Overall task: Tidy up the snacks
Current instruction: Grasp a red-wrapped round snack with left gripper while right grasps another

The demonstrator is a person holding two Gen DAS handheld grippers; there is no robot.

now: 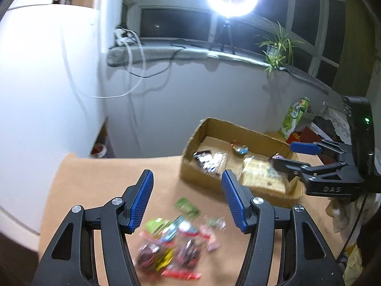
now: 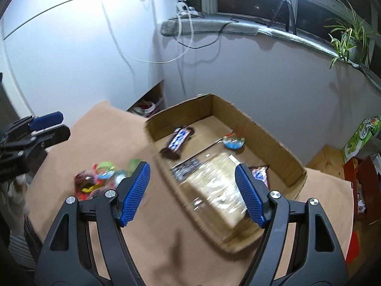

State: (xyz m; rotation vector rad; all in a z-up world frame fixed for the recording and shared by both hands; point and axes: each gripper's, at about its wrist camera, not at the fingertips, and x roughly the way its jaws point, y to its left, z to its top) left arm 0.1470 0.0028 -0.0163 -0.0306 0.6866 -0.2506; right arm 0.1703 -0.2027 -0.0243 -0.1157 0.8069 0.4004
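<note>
Left gripper (image 1: 188,200): my jaws stand wide apart and hold nothing.
Right gripper (image 2: 193,196): my jaws are likewise spread, with nothing between the pads.
Loose snacks (image 1: 175,245): a small heap of bright wrappers lies on the tabletop (image 1: 100,178), directly ahead of and below my left jaws, framed in the gap between them. The heap is blurred; I cannot count or name the individual packets.
Same heap, right wrist view: it sits off the left side of my right jaws, outside the gap (image 2: 100,178).
Cardboard box (image 2: 281,143): open-topped, ahead of and under my right jaws; from my left jaws it lies ahead and to the right.
Box contents: a large clear-wrapped pack (image 2: 214,188) between my right jaws, a dark bar (image 2: 178,140) further ahead, a small round blue-and-red item (image 2: 234,141) beyond it.
Governing relation: the heap lies straight in front of my left jaws, with no clear long axis as a pile; single packets point various ways.
Nearer hand: the left, in my judgement, by a clear margin.
Step in hand: I judge the next pick falls to the left jaws, lowering onto one packet at the heap's edge.
Progress: part done; several items boxed, the heap not yet.
Risk: clamping two wrappers together from the pile.
</note>
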